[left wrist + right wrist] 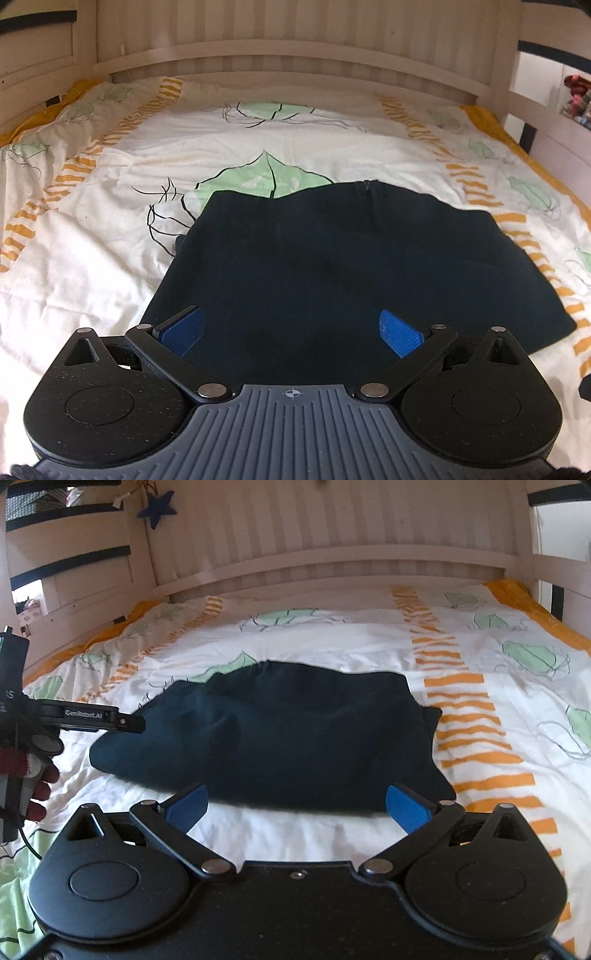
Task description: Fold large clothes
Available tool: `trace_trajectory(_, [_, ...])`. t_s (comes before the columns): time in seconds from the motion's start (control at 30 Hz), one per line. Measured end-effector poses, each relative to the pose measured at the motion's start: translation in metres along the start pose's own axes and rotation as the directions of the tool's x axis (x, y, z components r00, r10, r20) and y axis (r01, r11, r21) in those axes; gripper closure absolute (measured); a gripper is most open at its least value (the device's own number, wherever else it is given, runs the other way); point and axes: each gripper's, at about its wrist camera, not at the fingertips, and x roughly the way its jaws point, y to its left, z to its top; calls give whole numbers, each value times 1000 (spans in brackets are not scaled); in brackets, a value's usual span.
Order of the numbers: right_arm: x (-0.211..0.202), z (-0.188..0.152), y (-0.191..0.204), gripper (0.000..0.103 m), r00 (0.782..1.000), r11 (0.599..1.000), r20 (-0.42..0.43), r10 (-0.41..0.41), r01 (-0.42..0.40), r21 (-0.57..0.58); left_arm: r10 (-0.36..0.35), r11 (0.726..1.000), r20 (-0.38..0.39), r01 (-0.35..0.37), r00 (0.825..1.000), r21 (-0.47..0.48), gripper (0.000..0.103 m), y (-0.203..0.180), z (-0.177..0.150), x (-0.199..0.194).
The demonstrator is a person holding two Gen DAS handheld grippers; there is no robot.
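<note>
My left gripper [291,332] hangs over the dark garment [332,266] (long axis left-right), my right gripper [295,808] just short; both gape, empty.

A bedroom in a home: a bed with a pale slatted wooden headboard [288,40] fills both views, covered by a white duvet printed with green leaves and orange stripes [92,229]; a dark blue star ornament [157,506] hangs upper left in the right wrist view
</note>
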Motion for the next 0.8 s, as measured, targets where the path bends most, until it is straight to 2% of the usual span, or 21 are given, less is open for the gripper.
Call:
trace_trajectory(0.37, [13, -23, -19, 1, 999, 999, -44, -21, 22, 25, -18, 999, 15, 18, 1000, 31, 0, -9, 4, 2])
trace_trajectory(0.8, [11, -35, -58, 0, 997, 979, 18, -71, 67, 194, -57, 989, 28, 52, 998, 141, 0, -63, 26, 37])
